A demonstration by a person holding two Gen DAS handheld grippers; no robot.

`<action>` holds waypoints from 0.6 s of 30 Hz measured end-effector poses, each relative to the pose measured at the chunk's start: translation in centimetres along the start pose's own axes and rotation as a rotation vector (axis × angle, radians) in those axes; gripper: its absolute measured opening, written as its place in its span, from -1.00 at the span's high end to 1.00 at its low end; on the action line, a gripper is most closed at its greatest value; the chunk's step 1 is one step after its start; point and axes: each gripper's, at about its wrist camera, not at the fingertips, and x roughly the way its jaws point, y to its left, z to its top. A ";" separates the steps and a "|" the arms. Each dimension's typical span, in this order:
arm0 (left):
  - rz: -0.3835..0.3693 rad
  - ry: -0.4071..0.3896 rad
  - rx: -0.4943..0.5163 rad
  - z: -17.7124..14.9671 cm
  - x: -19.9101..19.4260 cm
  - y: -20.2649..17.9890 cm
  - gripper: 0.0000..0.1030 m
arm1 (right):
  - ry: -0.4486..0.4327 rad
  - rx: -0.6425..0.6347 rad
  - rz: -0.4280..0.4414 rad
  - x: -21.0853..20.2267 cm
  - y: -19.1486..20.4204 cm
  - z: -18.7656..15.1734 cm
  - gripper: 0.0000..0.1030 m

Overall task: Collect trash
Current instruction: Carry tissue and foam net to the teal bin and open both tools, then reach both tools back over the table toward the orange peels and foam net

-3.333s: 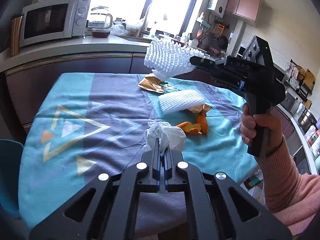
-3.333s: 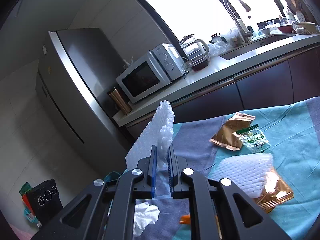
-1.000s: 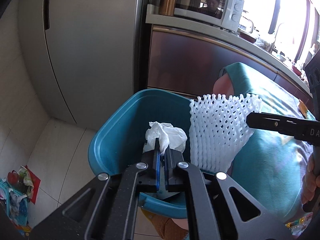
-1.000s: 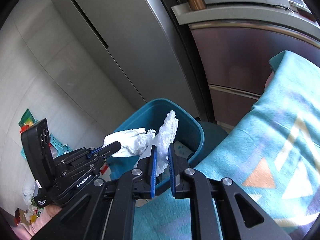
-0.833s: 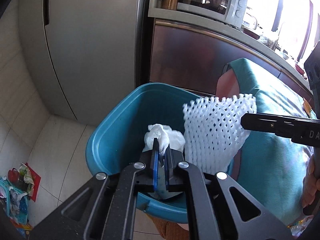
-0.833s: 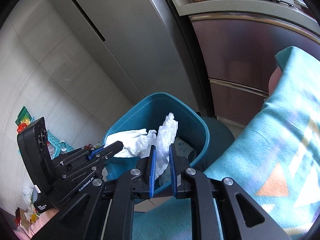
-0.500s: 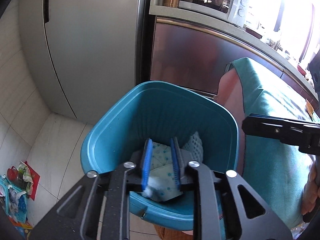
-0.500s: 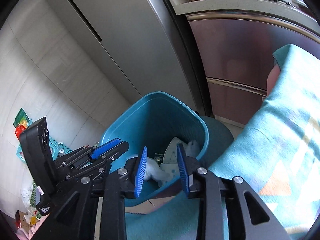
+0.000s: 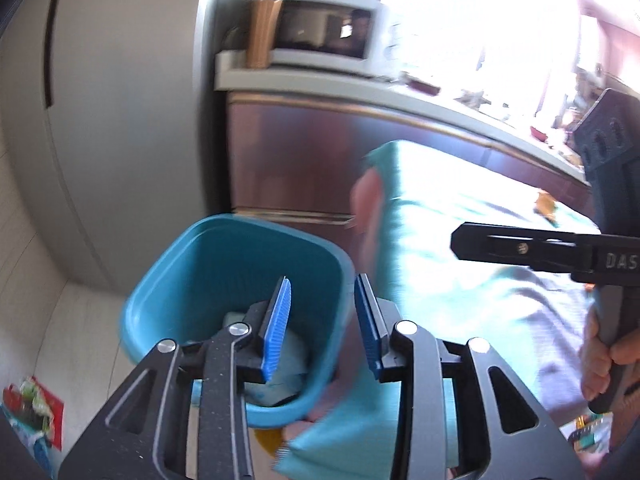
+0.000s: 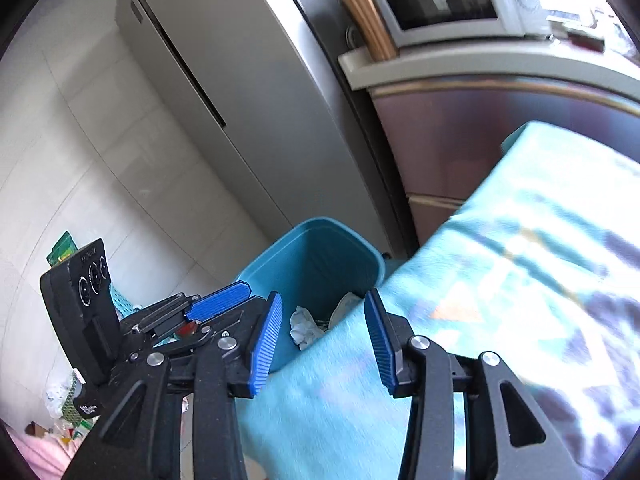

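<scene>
A teal trash bin stands on the floor beside the table; it also shows in the right wrist view. White crumpled trash lies at its bottom. My left gripper is open and empty above the bin's near right rim. My right gripper is open and empty, over the table edge just beside the bin. The left gripper shows in the right wrist view, and the right gripper's finger shows in the left wrist view over the tablecloth.
The table wears a teal and grey cloth. A grey fridge stands behind the bin, next to a brown cabinet with a microwave on its counter. Small packets lie on the floor at left.
Both grippers opened and dropped the tissue and the white foam net into the bin. Since then both have swung up and to the right, toward the table.
</scene>
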 end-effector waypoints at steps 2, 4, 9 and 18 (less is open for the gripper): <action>-0.047 -0.019 0.025 0.2 -0.6 -1.9 0.29 | -0.028 0.002 -0.010 -1.8 -0.2 -0.4 0.16; -0.097 -0.024 0.050 0.4 -0.9 -3.9 0.27 | -0.062 0.011 -0.033 -3.8 -0.8 -0.9 0.13; -0.213 -0.021 0.134 0.3 -1.0 -9.5 0.25 | -0.137 0.060 -0.100 -9.2 -3.1 -2.9 0.13; -0.361 0.020 0.261 -0.5 0.2 -19.6 0.23 | -0.262 0.197 -0.295 -18.8 -9.1 -7.7 0.13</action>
